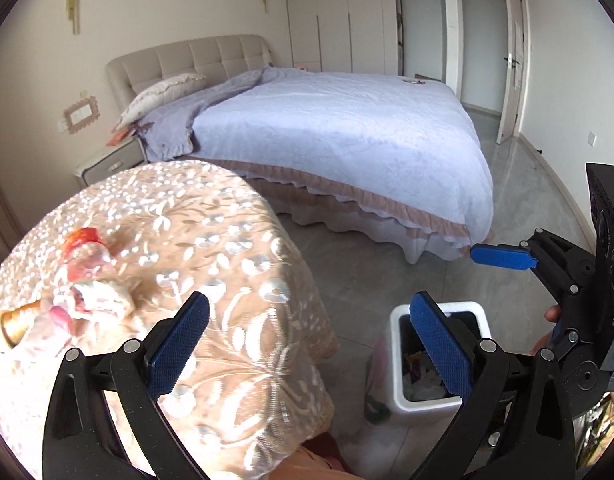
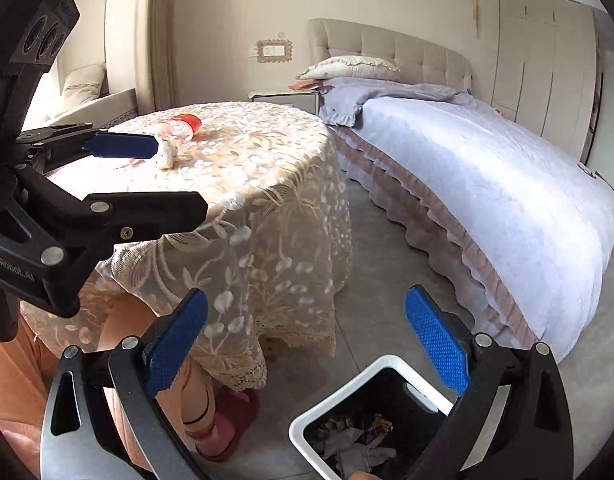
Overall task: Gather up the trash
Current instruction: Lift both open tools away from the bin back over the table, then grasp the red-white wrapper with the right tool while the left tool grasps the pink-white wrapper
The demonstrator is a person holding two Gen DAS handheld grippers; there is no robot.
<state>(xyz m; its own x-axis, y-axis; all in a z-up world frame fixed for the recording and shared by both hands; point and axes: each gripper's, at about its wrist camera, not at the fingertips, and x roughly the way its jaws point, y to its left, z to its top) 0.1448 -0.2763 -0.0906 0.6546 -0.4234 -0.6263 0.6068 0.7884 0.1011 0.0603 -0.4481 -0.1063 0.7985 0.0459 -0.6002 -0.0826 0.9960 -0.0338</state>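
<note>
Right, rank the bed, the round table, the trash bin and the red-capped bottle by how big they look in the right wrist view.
1. Bed
2. Round table
3. Trash bin, partly cut off by the frame and close to the camera, so unsure
4. Red-capped bottle

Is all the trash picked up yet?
Not yet. Some wrappers already lie in the white bin. Both the left gripper and right gripper are open, holding nothing. The clear cup with a red lid and crumpled paper wait on the table.
</note>
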